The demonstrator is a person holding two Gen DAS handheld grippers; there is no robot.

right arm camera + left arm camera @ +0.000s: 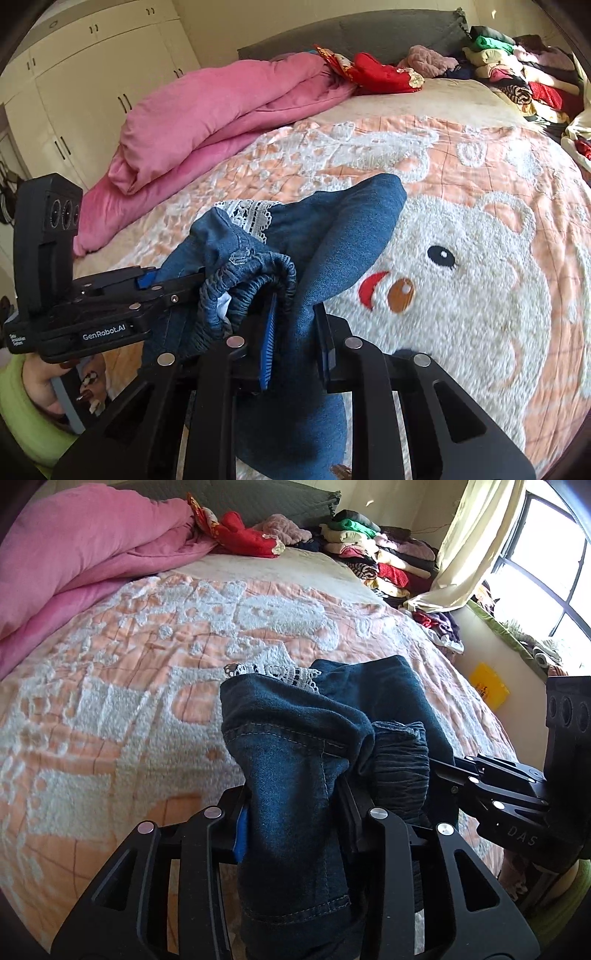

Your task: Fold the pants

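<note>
Pants (295,760) are hanging bunched between both grippers; left gripper (295,812) and right gripper (295,332) are each clamping denim. Recommend spreading apart, keeping tension even.

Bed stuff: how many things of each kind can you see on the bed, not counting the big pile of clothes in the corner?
Jeans: 1, held by both grippers, left and right
Pink blankets: 1
Red clothes: 1
Fuzzy mauve clothes: 1
Bear bedspreads: 1
Total: 5
</note>
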